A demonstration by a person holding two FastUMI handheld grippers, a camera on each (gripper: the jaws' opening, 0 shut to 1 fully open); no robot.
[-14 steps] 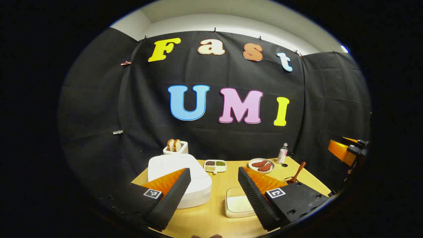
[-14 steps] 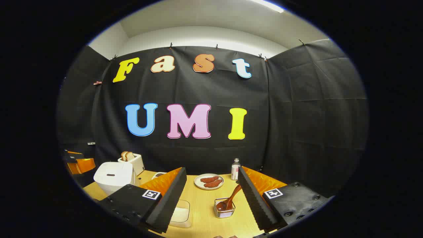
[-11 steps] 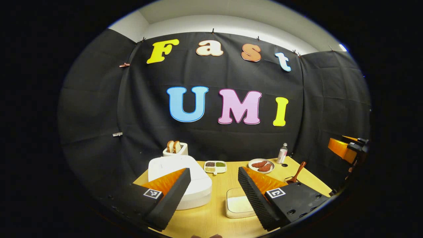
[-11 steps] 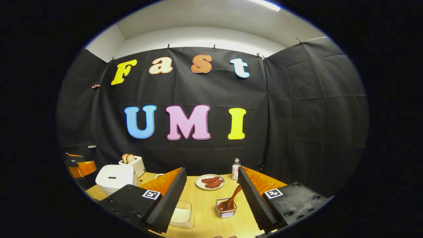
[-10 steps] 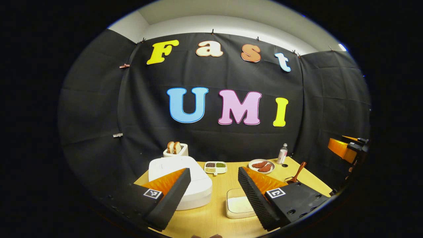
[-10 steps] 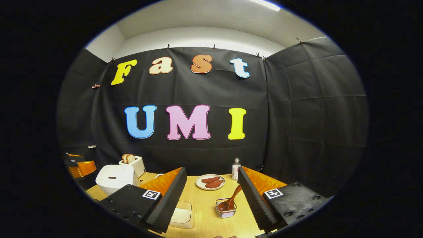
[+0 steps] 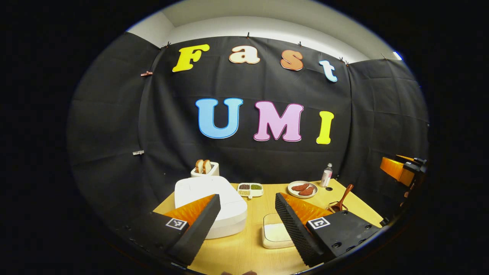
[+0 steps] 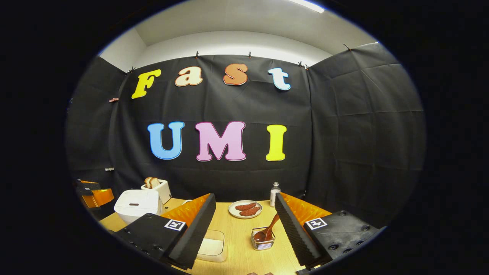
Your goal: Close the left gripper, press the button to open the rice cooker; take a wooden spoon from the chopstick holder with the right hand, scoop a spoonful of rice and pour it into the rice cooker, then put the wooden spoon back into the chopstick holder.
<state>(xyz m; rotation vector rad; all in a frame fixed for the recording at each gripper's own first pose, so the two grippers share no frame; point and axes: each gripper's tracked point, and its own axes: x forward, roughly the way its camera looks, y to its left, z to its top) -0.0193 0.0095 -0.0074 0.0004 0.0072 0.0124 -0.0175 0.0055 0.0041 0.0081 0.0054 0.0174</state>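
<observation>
Hovering above the near edge of the wooden table (image 7: 252, 244), the left gripper (image 7: 247, 198) has its fingers spread wide apart with nothing between them. In the left gripper view, the white rice cooker (image 7: 214, 202) stands on the left part of the table with its lid down, partly behind the gripper's left finger. A white tray of rice (image 7: 276, 233) lies near the front, just right of the cooker and partly behind the right finger. A toaster (image 7: 205, 169) with bread slices stands behind the cooker. A divided dish of beans (image 7: 250, 188), a plate of sausages (image 7: 302, 188) and a small bottle (image 7: 326, 176) sit toward the back wall.

The right gripper (image 8: 245, 199) is also held above the table, fingers spread wide, gripping nothing. In the right gripper view, the wooden spoon (image 8: 268, 229) stands bowl-down in the wire chopstick holder (image 8: 263, 241), its handle leaning up and right, between the two fingers but well beyond them. The rice tray appears at lower left, the cooker farther left, with the left gripper beyond it at the edge.
</observation>
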